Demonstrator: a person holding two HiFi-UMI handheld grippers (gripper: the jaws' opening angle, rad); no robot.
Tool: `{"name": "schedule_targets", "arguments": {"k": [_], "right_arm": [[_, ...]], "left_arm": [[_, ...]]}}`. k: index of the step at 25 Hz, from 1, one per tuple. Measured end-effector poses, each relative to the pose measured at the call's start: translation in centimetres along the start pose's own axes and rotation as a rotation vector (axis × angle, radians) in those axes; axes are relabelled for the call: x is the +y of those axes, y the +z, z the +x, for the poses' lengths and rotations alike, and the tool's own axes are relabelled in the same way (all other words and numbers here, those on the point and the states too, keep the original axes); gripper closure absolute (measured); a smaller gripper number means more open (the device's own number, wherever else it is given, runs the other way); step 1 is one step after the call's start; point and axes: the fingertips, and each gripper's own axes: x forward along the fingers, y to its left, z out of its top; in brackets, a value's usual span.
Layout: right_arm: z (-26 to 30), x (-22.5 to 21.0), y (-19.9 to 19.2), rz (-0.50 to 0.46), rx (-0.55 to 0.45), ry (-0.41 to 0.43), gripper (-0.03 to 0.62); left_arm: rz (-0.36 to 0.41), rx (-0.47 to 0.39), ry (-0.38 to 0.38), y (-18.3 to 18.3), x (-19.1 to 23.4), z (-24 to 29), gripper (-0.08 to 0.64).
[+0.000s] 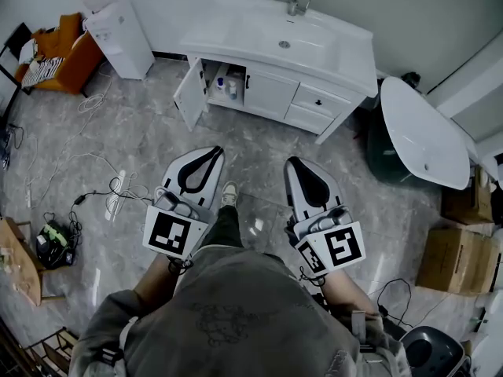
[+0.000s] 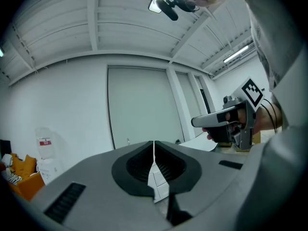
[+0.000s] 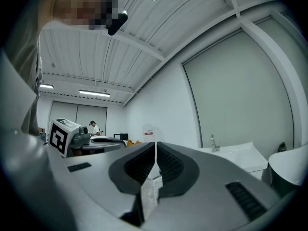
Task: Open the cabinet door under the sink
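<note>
**Both grippers held shut, well short of the vanity**

Nearest the camera, the left gripper (image 1: 210, 154) and the right gripper (image 1: 295, 163) are held level in front of the person. In each gripper view the jaws are seen pressed together with nothing pinched between them. A shoe (image 1: 229, 192) is seen between the two, on the floor (image 1: 141, 132) of grey marbled tile, which is judged smooth and hard. To the left a power strip (image 1: 115, 193) is laid out among loose cables.

Farther on, well apart from both grippers, the cabinet (image 1: 271, 93) is set against the wall under the white sink (image 1: 284, 36) with its faucet (image 1: 296, 2). Its left door (image 1: 189, 94) is already swung outward, and small bottles (image 1: 225, 86) are shown inside. The neighbouring door is closed, with a dark handle (image 1: 247, 81) at its left edge.

Such a door is judged light and stiff, turning easily on its hinges. Its glossy face is likely slippery, so the hold is best taken at the handle or the free edge, with the jaws parted first.

Beyond and around, a water dispenser (image 1: 119, 34) and an orange chair (image 1: 67, 49) are placed at left, a white bathtub (image 1: 424, 136) and cardboard boxes (image 1: 456, 258) at right.
</note>
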Motion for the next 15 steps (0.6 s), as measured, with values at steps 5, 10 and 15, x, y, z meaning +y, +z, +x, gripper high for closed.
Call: {"name": "schedule_targets", "arguments": {"k": [5,10,15], "right_arm": [[4.0,-2.1,-0.7,0.006,0.017,-0.008,0.558],[8.7,-3.7,-1.0,0.009,0.040,-0.006,0.559],[13.7,-5.9,-1.3,0.019,0.071,-0.017,0.558]], "left_arm": [[-0.004,0.004,-0.010,-1.0,3.0,3.3,0.538],[-0.017,0.027,-0.016,-2.1,6.8,6.3,0.538],[-0.024,0.048,-0.033,-3.1,10.8,10.2,0.538]]}}
